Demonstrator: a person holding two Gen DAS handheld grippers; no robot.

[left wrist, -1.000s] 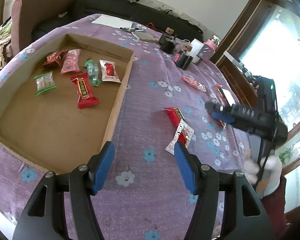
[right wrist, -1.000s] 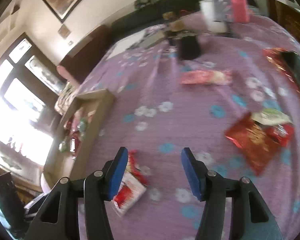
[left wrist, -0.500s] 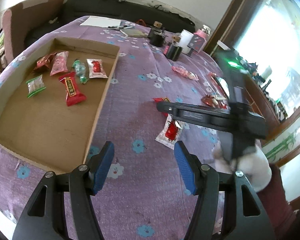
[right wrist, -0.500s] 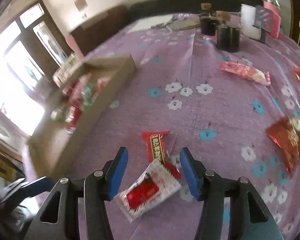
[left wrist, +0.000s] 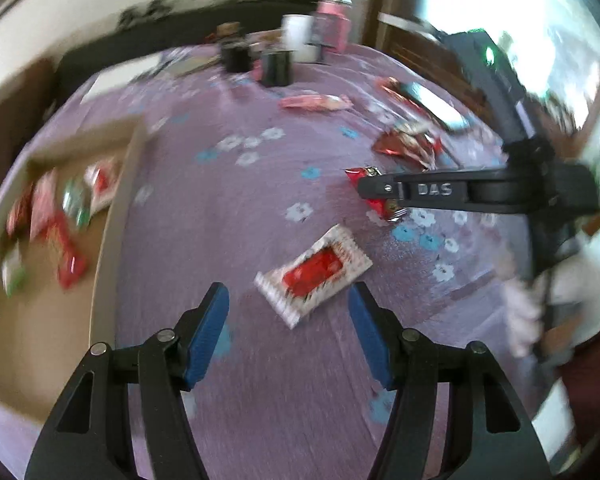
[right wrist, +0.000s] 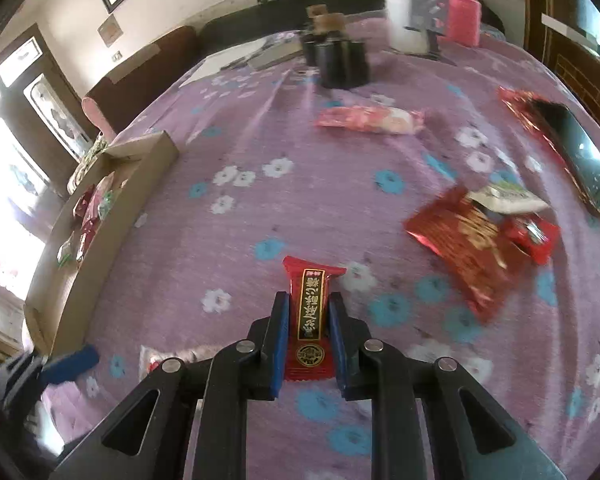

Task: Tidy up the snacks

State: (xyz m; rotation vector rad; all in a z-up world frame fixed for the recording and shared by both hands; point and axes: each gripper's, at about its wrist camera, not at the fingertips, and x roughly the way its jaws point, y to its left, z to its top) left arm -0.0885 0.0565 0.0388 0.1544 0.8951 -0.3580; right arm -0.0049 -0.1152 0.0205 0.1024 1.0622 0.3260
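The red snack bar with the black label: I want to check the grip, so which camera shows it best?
The right wrist view: the red snack bar fills the centre, sharp, clamped between the blue pads of the right hand-held gripper. In the left wrist view only its red ends show behind that gripper's black finger, small and blurred.

I see black cups point(right wrist: 342, 60), a pink bottle point(right wrist: 462, 20) and a phone point(right wrist: 584, 156) on the purple floral tablecloth point(right wrist: 300, 208).

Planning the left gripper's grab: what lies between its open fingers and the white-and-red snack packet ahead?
Only bare purple cloth separates the left gripper from the white-and-red packet, seen in the left wrist view.
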